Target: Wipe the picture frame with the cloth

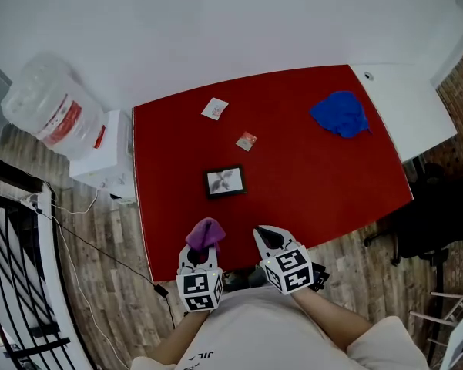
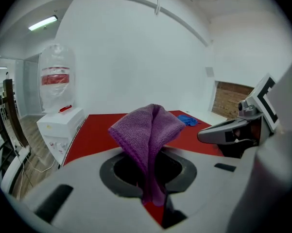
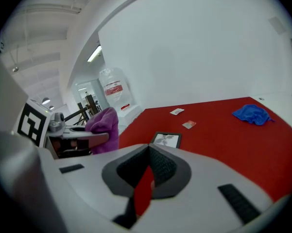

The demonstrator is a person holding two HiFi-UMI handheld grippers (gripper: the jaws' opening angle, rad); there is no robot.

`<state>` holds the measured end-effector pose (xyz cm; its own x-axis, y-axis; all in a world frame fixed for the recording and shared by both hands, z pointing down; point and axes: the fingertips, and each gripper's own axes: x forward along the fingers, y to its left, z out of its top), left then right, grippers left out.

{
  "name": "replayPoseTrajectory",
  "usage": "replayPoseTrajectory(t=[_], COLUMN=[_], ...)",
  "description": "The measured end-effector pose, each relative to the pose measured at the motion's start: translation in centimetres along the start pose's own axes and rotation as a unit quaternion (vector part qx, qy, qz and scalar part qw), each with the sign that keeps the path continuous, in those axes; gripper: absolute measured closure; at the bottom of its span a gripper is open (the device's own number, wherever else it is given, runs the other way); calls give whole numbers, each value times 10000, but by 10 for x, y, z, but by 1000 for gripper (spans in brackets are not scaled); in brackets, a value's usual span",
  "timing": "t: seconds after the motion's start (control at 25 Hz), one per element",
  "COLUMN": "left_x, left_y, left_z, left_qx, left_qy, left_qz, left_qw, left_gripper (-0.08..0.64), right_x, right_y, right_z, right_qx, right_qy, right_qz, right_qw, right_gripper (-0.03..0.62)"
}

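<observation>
A small black picture frame (image 1: pixel 225 181) lies flat near the middle of the red table (image 1: pixel 316 183); the right gripper view shows the frame (image 3: pixel 166 140) just ahead. My left gripper (image 1: pixel 201 250) hovers over the table's near edge, shut on a purple cloth (image 1: pixel 206 234). The cloth (image 2: pixel 148 130) sticks up in a fold from between the jaws of the left gripper (image 2: pixel 151 165). My right gripper (image 1: pixel 267 237) is beside it, shut with nothing held (image 3: pixel 147 148). Both grippers are short of the frame.
A blue cloth (image 1: pixel 340 114) lies at the table's far right. Two small cards (image 1: pixel 215 108) (image 1: pixel 246 140) lie beyond the frame. A water dispenser with a bottle (image 1: pixel 50 106) stands left of the table, a white table (image 1: pixel 408 106) and a black chair (image 1: pixel 431 222) to the right.
</observation>
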<state>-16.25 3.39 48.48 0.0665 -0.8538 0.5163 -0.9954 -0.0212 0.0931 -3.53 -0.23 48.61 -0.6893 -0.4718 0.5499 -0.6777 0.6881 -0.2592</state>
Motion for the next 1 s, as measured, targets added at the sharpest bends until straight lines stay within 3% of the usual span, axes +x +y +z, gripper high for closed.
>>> replayPoseTrajectory(t=[1.0], left_x=[-22], left_y=[8], left_z=[7], left_qx=[9], left_qy=[-116], left_qz=[11], left_qw=[9999], left_gripper=[497], right_x=[2], right_y=[33], right_z=[8], right_qx=[-309], right_qy=[-23], right_qz=[112], right_qw=[9995], right_gripper=[589])
